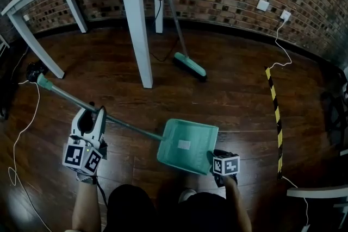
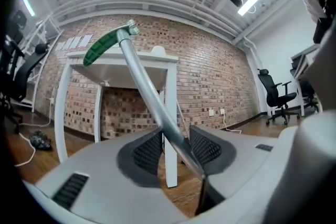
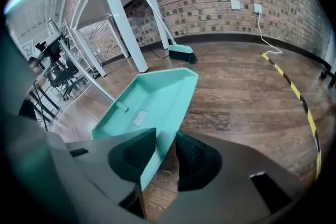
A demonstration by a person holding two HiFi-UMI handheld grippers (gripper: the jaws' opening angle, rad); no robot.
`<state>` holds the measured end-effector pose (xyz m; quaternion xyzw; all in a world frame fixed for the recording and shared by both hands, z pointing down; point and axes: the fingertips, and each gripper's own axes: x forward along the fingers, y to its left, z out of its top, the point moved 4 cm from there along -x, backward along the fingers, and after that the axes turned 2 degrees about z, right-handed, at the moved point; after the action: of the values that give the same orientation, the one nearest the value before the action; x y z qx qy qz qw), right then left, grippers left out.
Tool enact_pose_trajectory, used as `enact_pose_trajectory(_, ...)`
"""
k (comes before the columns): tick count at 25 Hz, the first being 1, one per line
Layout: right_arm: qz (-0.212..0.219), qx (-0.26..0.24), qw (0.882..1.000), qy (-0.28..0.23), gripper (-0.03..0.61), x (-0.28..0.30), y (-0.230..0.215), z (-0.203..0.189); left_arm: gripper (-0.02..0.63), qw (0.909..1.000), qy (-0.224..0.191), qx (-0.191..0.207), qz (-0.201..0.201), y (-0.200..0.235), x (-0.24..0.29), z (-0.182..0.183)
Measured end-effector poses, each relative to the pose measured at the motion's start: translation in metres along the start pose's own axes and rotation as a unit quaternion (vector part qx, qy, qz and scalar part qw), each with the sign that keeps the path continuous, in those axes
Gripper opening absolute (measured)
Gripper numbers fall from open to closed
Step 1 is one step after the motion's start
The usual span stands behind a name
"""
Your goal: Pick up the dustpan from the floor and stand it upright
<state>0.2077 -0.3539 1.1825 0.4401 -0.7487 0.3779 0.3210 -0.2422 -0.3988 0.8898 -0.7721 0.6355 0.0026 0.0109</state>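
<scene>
A teal dustpan lies tilted near my feet, and its long grey handle runs up-left to a green grip. My left gripper is shut on that handle partway along. In the left gripper view the handle passes between the pads of the left gripper and rises to the green grip. My right gripper is at the pan's near right corner. In the right gripper view the dustpan has its side wall between the jaws of the right gripper. A gap shows beside the right pad, so the jaws are open.
A white table's leg stands just beyond the pan. A broom leans by the brick wall behind it. Yellow-black tape runs along the floor on the right. A white cable trails at the left.
</scene>
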Motion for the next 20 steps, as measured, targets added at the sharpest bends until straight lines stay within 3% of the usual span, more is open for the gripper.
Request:
enact_pose_trajectory(6,-0.012,-0.016,0.999,0.037,0.127,0.026,-0.016,-0.018,0.159,0.9943,-0.031,0.099,-0.025,-0.052,0.001,0.031)
enact_pose_trajectory(10,-0.006,-0.010,1.000,0.007,0.127,0.025,-0.011,-0.009,0.153,0.9844,-0.031,0.163,-0.060,-0.090,0.011,0.049)
enact_pose_trajectory(15,-0.003,-0.033,0.998,-0.057,0.127,0.012,0.003,0.019,0.170,0.9790,-0.022,0.172,-0.107,-0.132,0.031,0.064)
enact_pose_trajectory(20,0.041,-0.025,0.987,-0.151,0.123,-0.019,0.026,0.065,0.216,0.9863,-0.033,0.126,-0.102,-0.120,0.028,0.071)
